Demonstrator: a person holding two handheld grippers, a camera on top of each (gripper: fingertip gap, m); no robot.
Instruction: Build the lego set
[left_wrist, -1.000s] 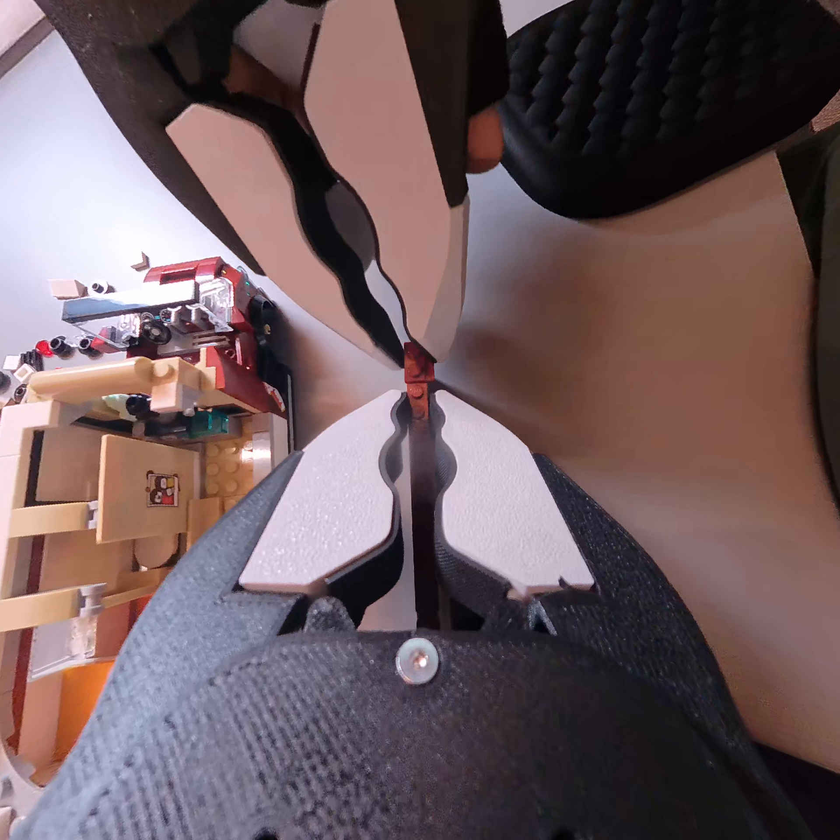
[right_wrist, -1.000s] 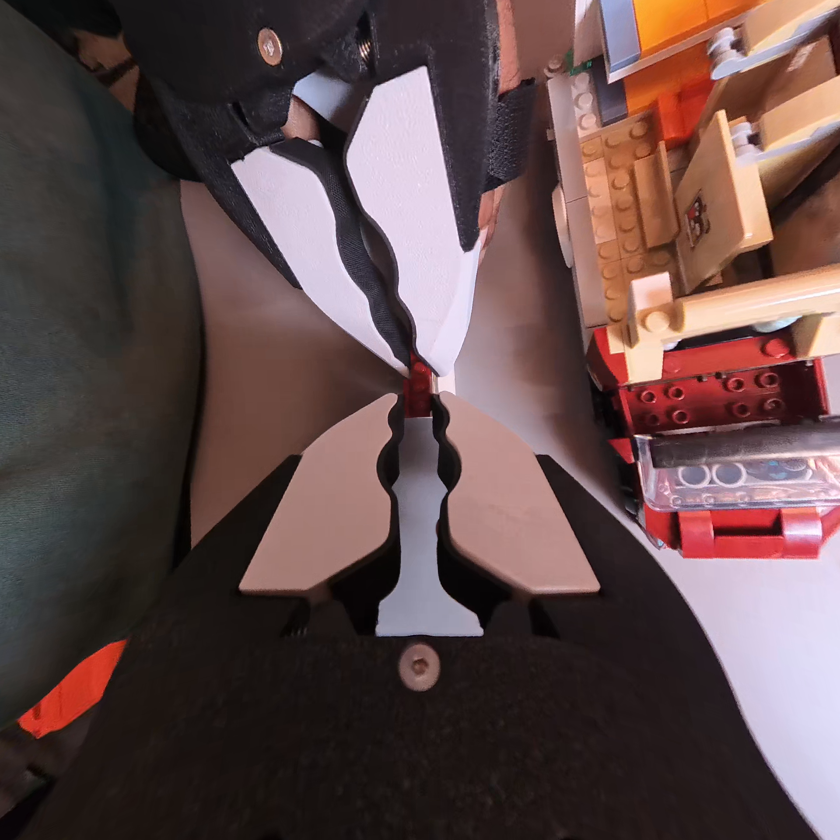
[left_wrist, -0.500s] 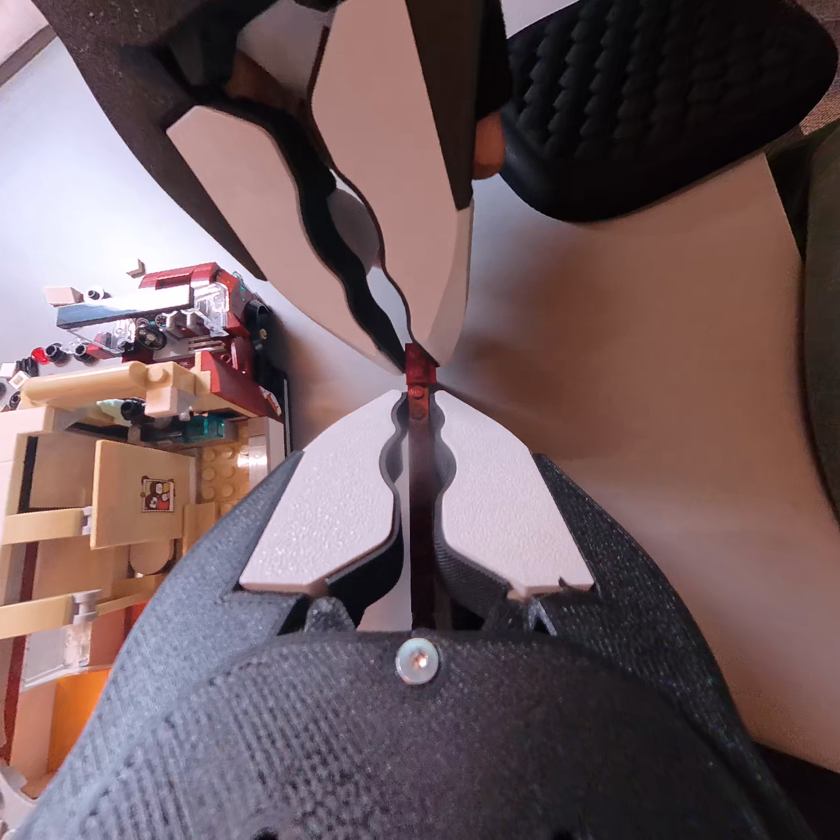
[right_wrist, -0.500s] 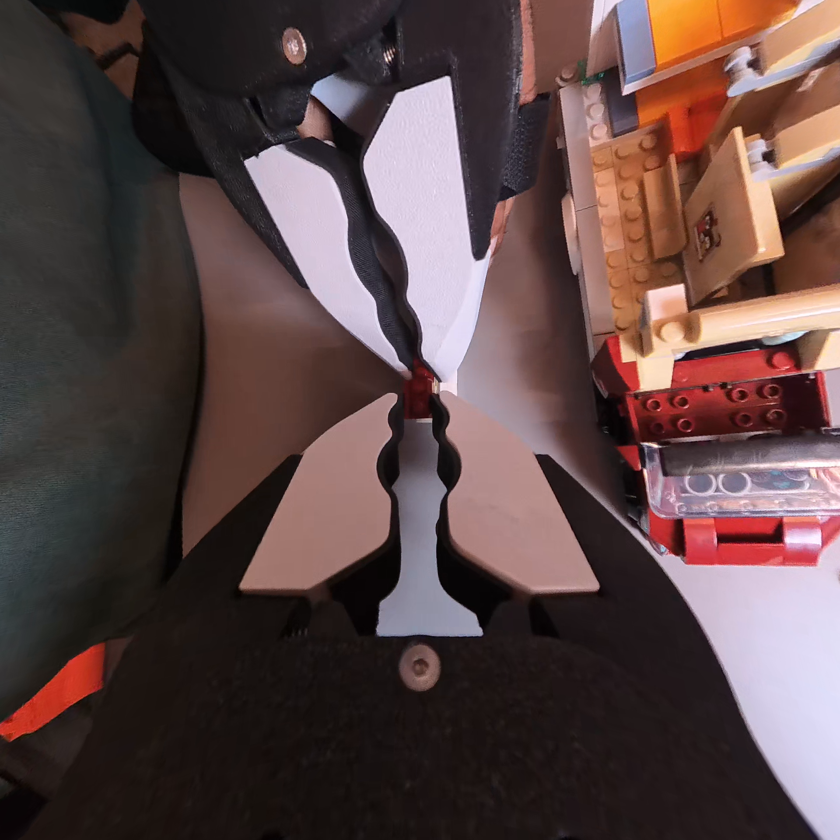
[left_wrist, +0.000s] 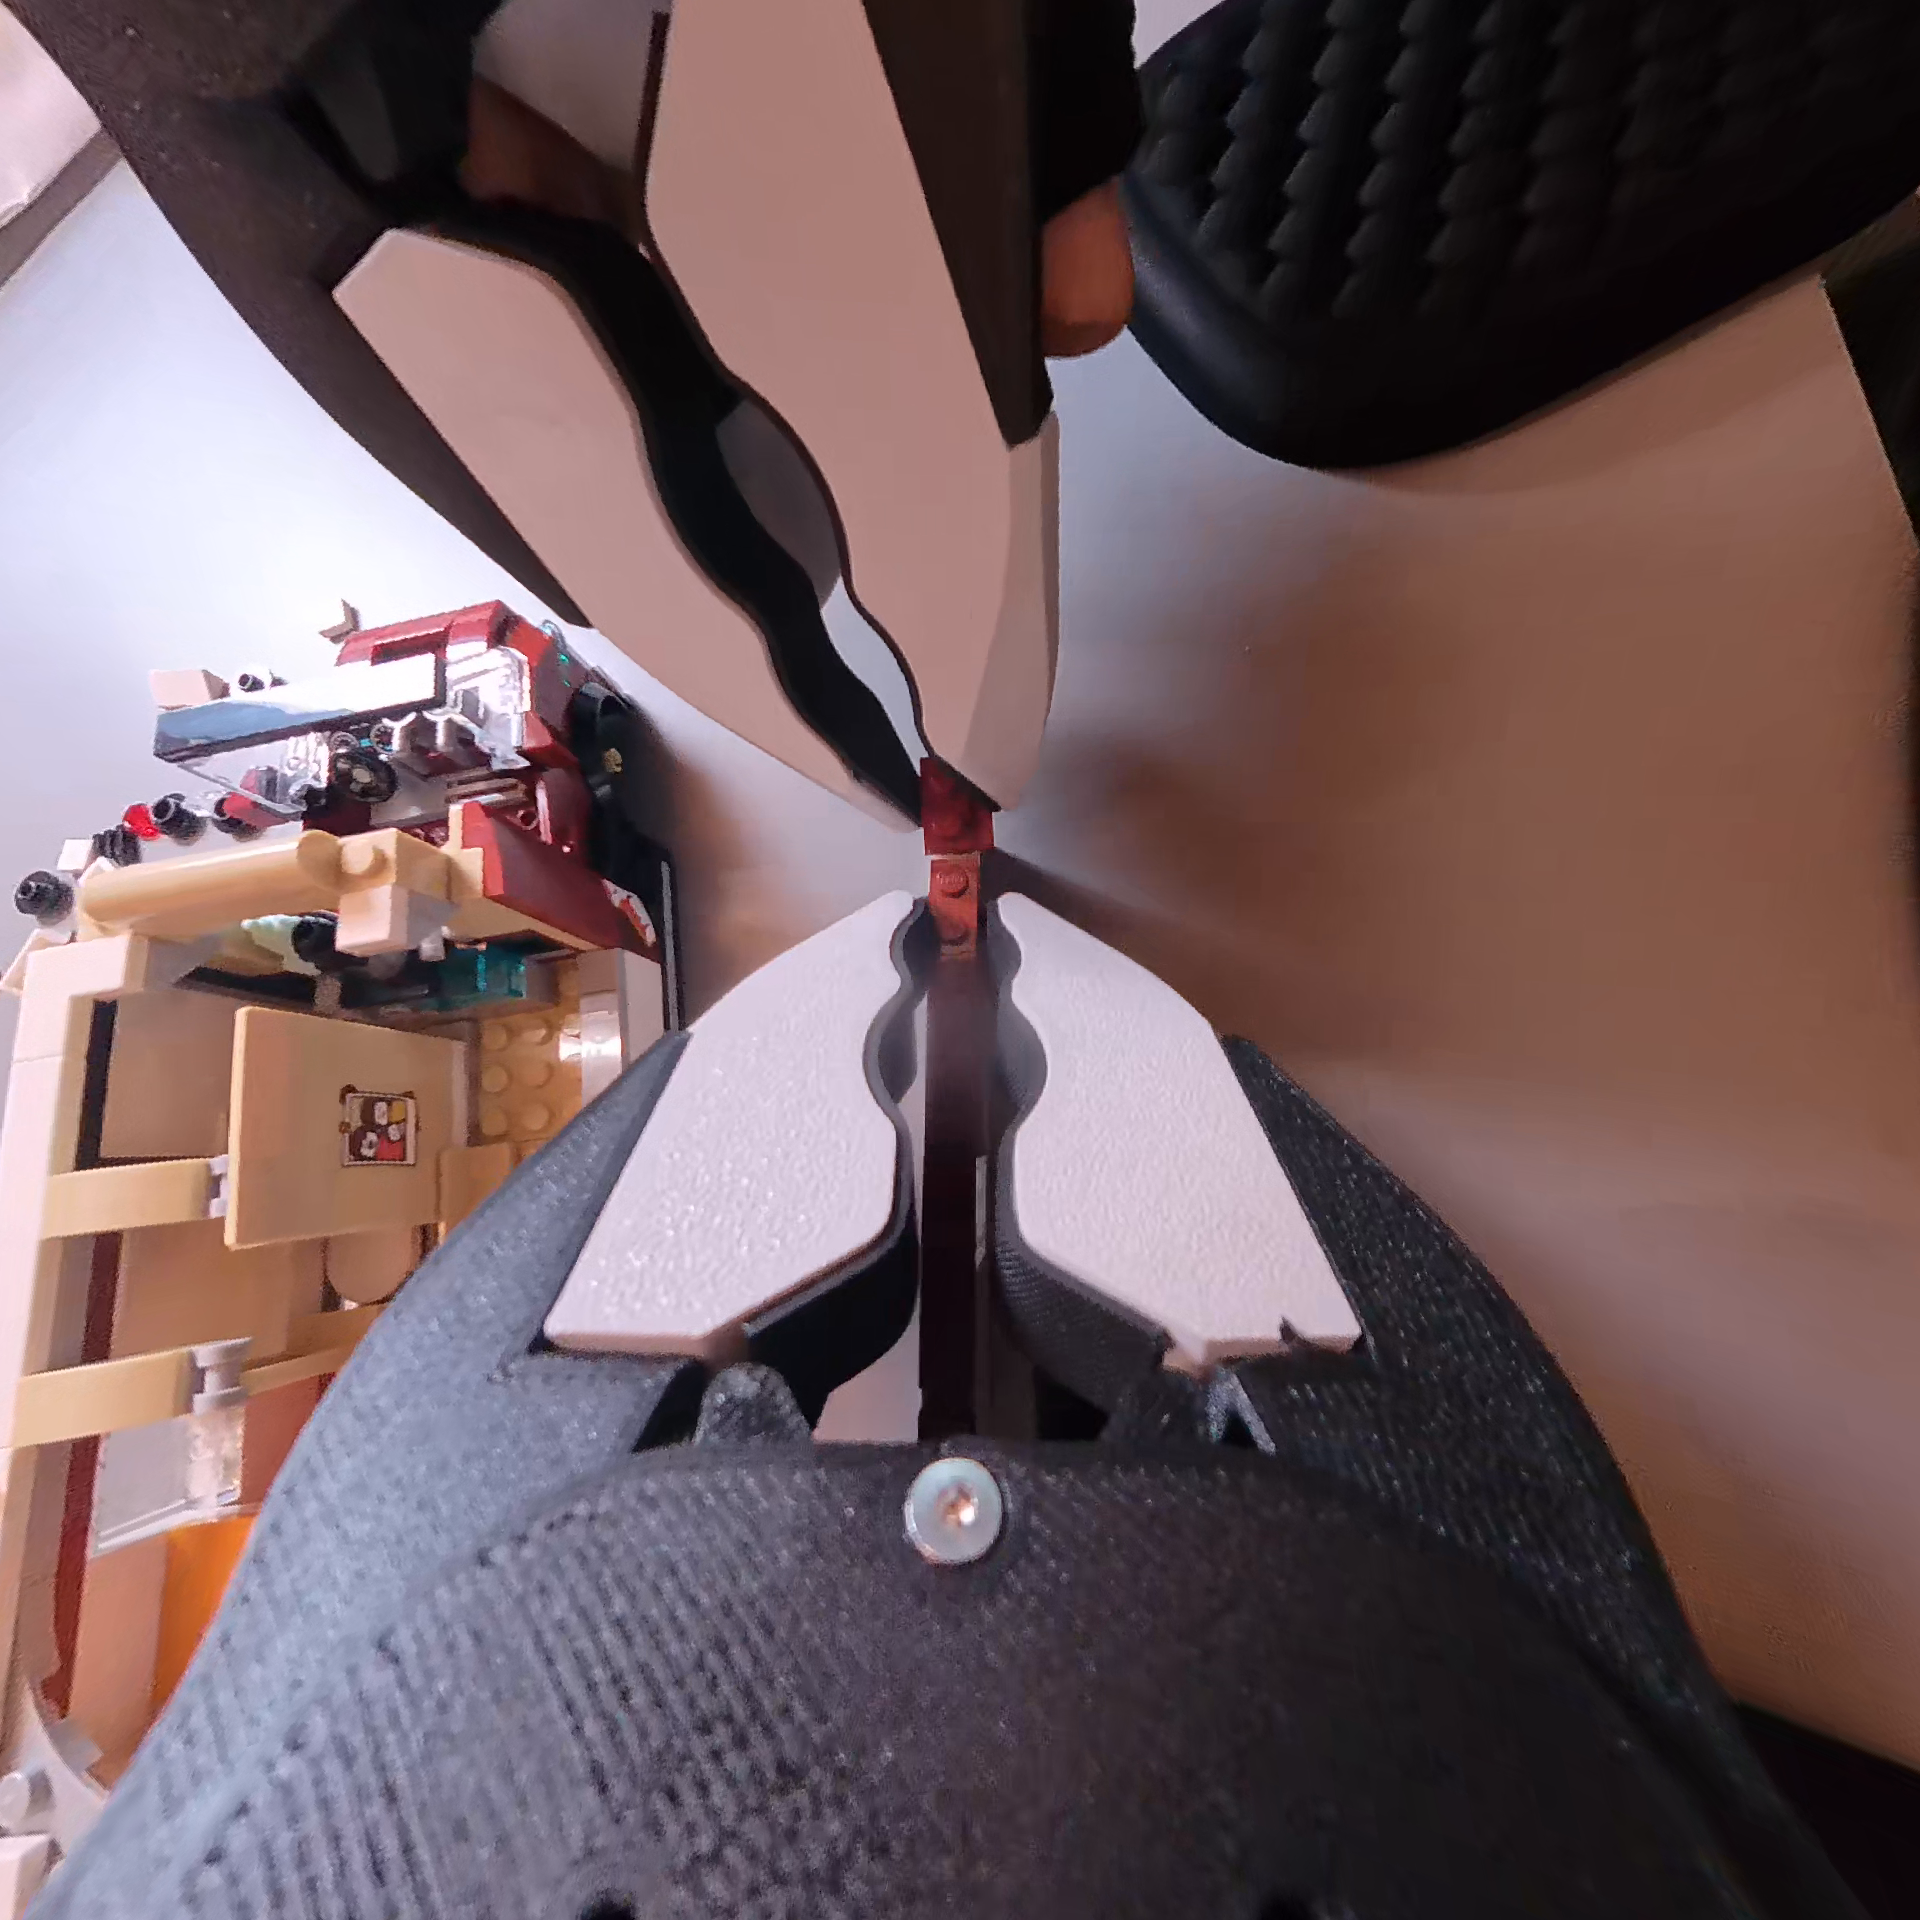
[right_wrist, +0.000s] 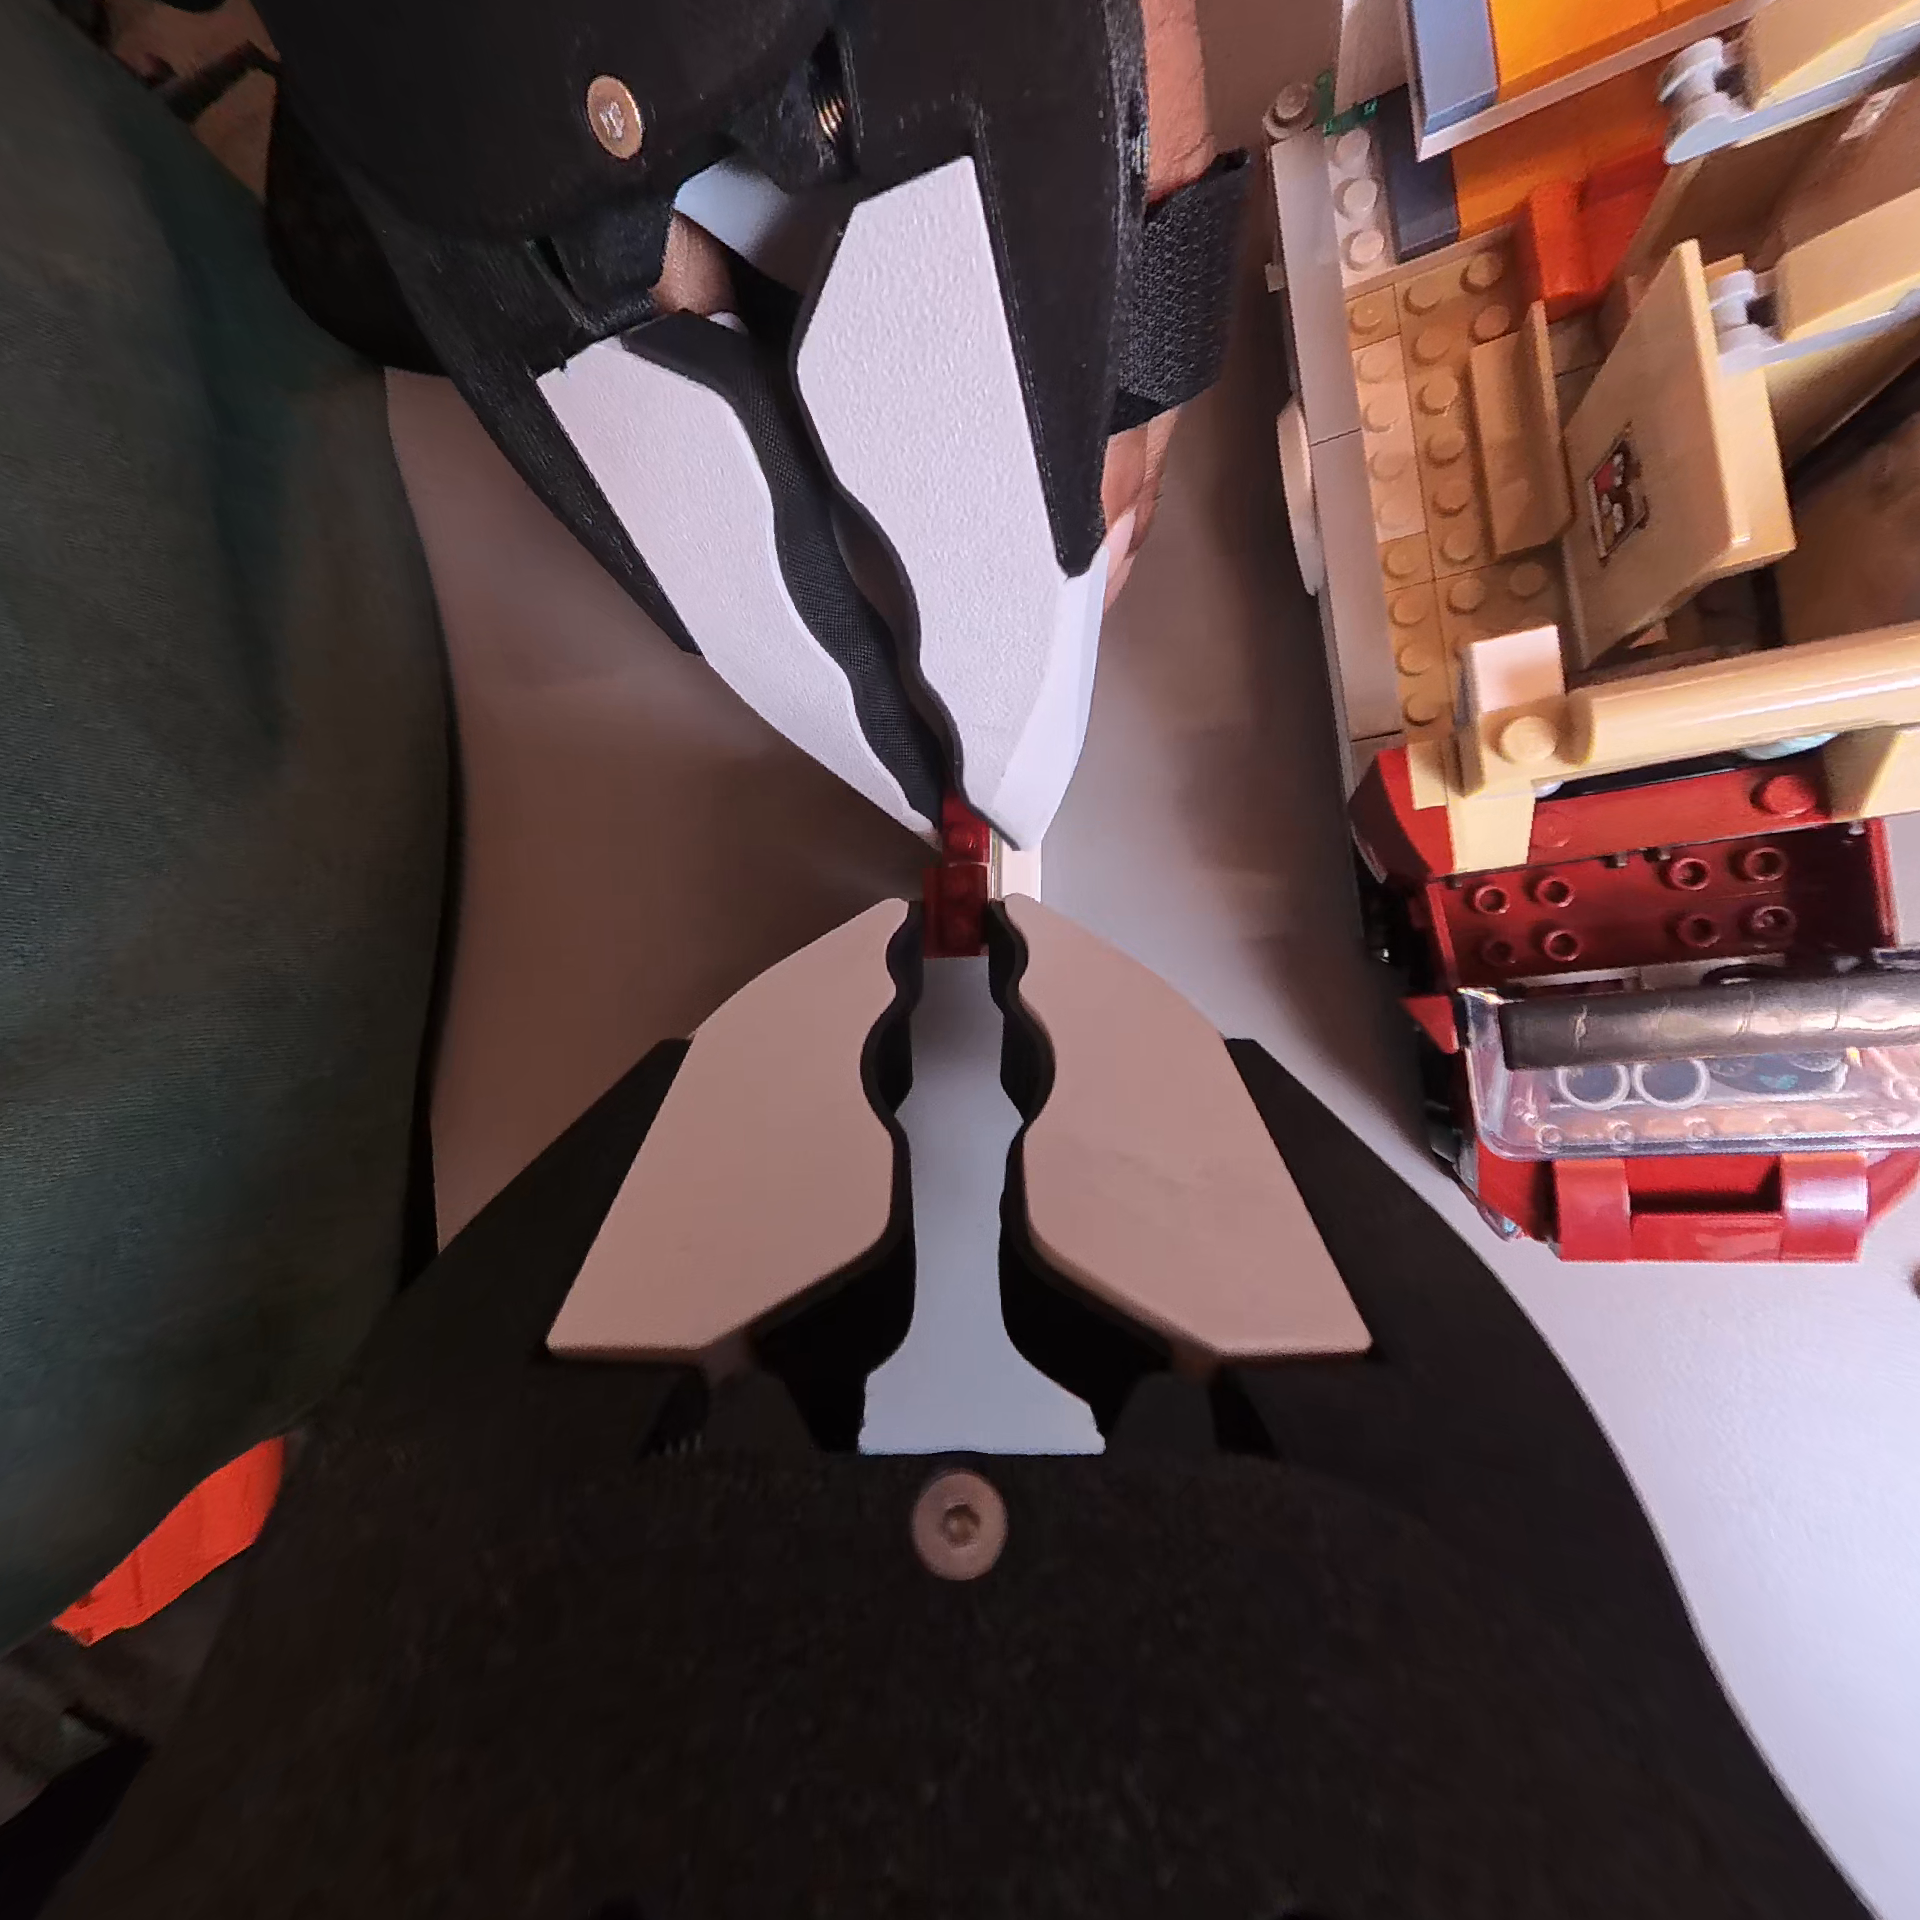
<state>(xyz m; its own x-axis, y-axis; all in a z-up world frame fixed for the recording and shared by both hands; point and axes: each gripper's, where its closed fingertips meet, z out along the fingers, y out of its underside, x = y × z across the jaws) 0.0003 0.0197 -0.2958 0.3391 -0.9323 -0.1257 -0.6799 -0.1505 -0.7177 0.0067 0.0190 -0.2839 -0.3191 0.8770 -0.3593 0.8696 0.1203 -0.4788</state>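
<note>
In the left wrist view my left gripper (left_wrist: 958, 916) is shut on a long, thin dark red plate (left_wrist: 954, 899) that runs back between its fingers, studs showing at the tip. My right gripper (left_wrist: 943, 798) comes in from above, tip to tip, shut on a small dark red brick (left_wrist: 956, 823). The two pieces meet end to end with a thin seam between them. In the right wrist view my right gripper (right_wrist: 956, 916) pinches the small dark red brick (right_wrist: 958, 920), and the left gripper (right_wrist: 961, 823) holds its red plate (right_wrist: 966, 828) against it.
A tan and dark red brick model stands on the white table (right_wrist: 1558, 1558), at the left in the left wrist view (left_wrist: 312, 1039) and at the right in the right wrist view (right_wrist: 1558, 623). A black mesh chair (left_wrist: 1507, 208) and dark green cloth (right_wrist: 187, 831) lie beyond. Both grippers' tips are close together, under 4 cm apart.
Both grippers keep their hold and stay tip to tip. They have shifted slightly relative to the brick model, and the two red pieces stay pressed end to end.
</note>
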